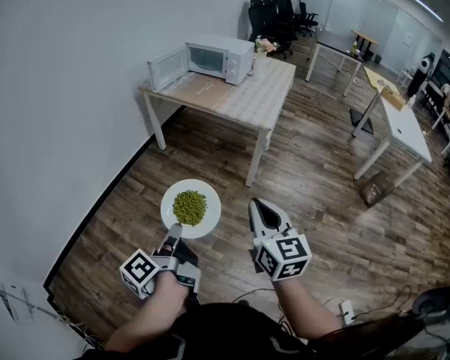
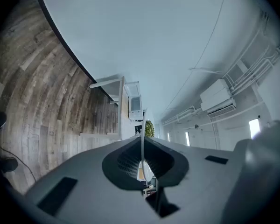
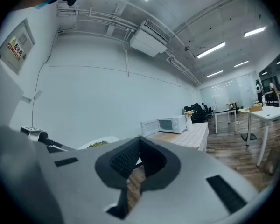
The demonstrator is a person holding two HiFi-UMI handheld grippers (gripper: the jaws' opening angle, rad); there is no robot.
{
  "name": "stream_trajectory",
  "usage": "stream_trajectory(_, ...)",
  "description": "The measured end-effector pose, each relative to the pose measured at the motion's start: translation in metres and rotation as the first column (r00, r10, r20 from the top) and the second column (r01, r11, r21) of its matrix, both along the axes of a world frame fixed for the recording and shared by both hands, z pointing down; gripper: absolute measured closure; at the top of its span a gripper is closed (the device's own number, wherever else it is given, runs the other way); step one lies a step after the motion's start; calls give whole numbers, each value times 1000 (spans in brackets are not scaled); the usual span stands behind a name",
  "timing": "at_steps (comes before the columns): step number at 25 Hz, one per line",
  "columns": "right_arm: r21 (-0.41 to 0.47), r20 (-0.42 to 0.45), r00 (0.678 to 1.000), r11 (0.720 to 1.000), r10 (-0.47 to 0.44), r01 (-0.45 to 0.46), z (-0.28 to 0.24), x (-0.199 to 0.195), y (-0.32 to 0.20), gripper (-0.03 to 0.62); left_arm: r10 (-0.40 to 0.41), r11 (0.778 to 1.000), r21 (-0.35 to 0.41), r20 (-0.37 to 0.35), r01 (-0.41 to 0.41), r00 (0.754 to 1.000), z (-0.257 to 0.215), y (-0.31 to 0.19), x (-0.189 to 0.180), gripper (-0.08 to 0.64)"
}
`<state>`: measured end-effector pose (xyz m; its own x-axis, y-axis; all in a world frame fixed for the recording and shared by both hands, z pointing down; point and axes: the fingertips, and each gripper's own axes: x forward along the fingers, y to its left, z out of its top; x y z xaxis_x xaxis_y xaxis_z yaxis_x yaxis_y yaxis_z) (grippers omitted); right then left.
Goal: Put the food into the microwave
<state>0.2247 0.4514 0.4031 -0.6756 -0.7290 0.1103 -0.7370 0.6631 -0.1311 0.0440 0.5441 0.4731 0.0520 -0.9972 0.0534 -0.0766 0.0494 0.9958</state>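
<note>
Left gripper view has the left gripper (image 2: 142,146) closed on the near rim of a white plate (image 2: 143,125), which runs edge-on as a thin line between the two pads. In the head view the same left gripper (image 1: 172,232) pinches the plate (image 1: 210,217) at its near edge and carries it level above the floor (image 1: 315,163), with nothing under it. A heap of green food (image 1: 190,206) sits in the middle of the plate, just past the gripper tips.

Beside it, to its right and a little apart from the plate, the right gripper (image 1: 259,208) has its jaws brought together with nothing between them. The right gripper view shows that right gripper (image 3: 140,141) the same way, the plate (image 3: 107,139) and food (image 3: 99,144) off to its left.

Well ahead of both grippers stands a worktop (image 1: 247,96) against the wall (image 1: 60,88). The white microwave (image 1: 217,57) rests on its far end, door (image 1: 167,67) swung open to the left. From the left gripper the microwave (image 2: 135,104) lies straight ahead beyond the plate; from the right gripper the microwave (image 3: 172,123) is ahead and slightly right
</note>
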Motion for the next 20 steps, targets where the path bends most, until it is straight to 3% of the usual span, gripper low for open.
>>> stream_trajectory(14,17,-13,1000,1000,8,-8,-7,-20,1,584,39,999,-29,17,-39,999,-4,11,-2,543)
stream_trajectory(17,14,-6,1000,1000,2,-2,-7,-25,5,584,60,998,2,-20,-60,998,-17,16,-2,543)
stream_trajectory(20,-6,3,1000,1000,22,-22,-4,-31,6,584,85,996,30,-1,-85,996,-32,21,-8,543)
